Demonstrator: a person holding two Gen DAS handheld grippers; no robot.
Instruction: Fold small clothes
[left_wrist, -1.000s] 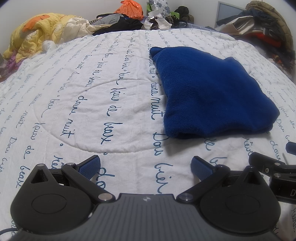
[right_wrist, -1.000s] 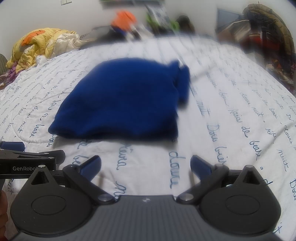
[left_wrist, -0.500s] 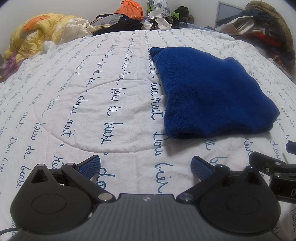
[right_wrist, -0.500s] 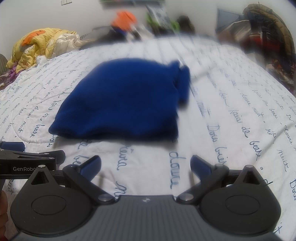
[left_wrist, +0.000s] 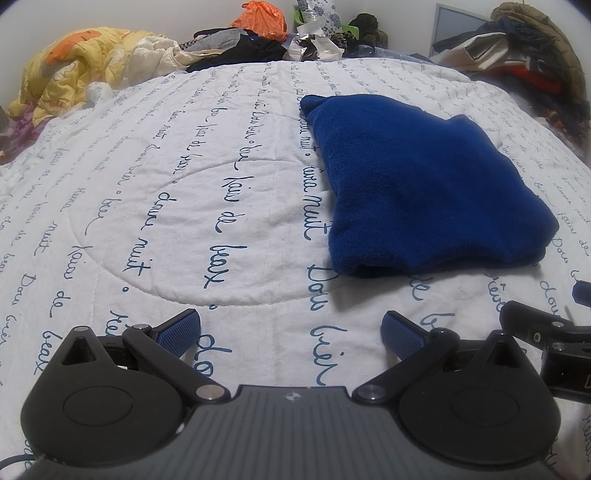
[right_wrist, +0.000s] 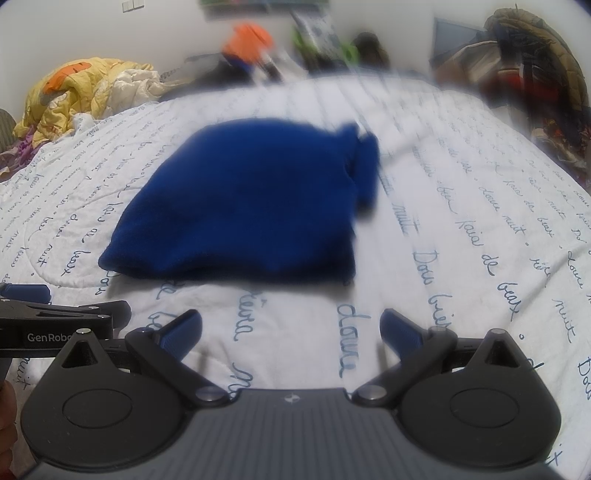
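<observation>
The folded garment (left_wrist: 424, 184) lies on the quilt (left_wrist: 166, 206), ahead of both grippers, apart.

A bed (left_wrist: 155, 206) covered by a white quilt printed with rows of blue cursive script carries a folded blue knit garment (left_wrist: 417, 184) lying flat right of centre; a crumpled yellow-and-orange blanket (left_wrist: 74, 70) is heaped at the far left corner, and mixed clothes (left_wrist: 258, 40) are piled along the far edge
</observation>
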